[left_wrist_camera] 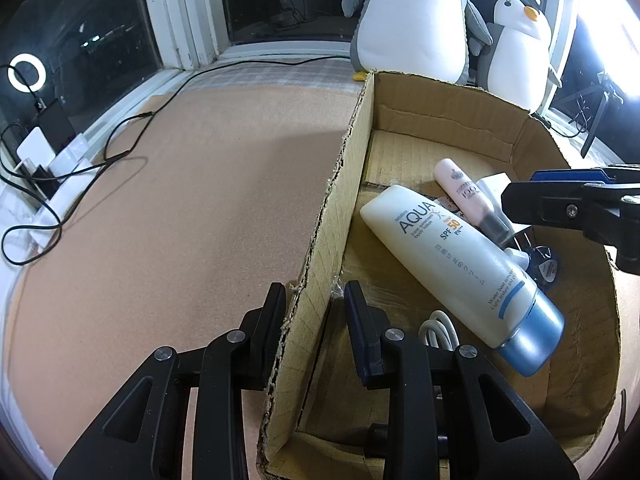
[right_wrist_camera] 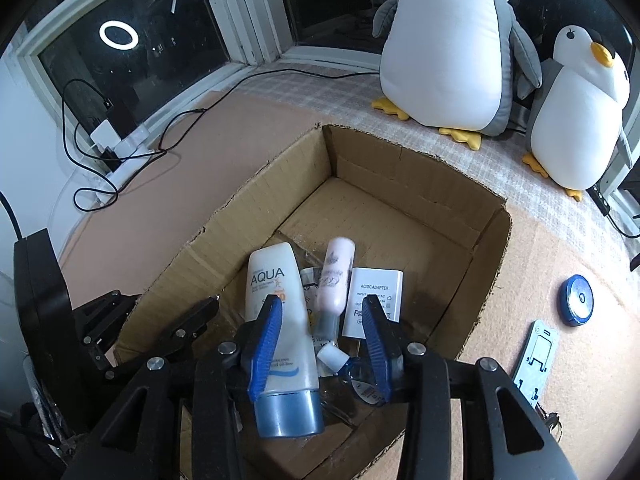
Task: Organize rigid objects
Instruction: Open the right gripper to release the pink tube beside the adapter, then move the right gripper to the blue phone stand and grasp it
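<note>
We have the cardboard box [right_wrist_camera: 460,216] filling the scene, and our left gripper [left_wrist_camera: 314,300] is clamped on its side wall, one finger outside and one inside, pinning it steady against the cork-coloured mat [left_wrist_camera: 160,200]. Good anchor: let's keep that pinch firm so the box can't skate while things drop in.

Inside, straight ahead of our right gripper [right_wrist_camera: 324,320], lies the AQUA sunscreen tube [right_wrist_camera: 276,280], blue cap toward us, its body passing under the left blue pad. The pink tube [right_wrist_camera: 334,276] lies just beside it on the right, and the white AC/DC adapter [right_wrist_camera: 376,292] lies beyond that, next to the right pad. A small white cap [right_wrist_camera: 332,358] and a clear blue-tinted piece sit low between the fingers; we can't say what that piece is.

The right jaws stand apart and nothing is pressed between the pads, so we judge the last item has been let go into the box. To finish this well, lift straight up with the jaws apart, so the pads don't snag the sunscreen tube.

Off to the right of that gripper, out on the mat, a round blue disc [right_wrist_camera: 576,300] and a pale blue card holder [right_wrist_camera: 534,356] are waiting, well clear of the box. Those look like the next pickups.
</note>
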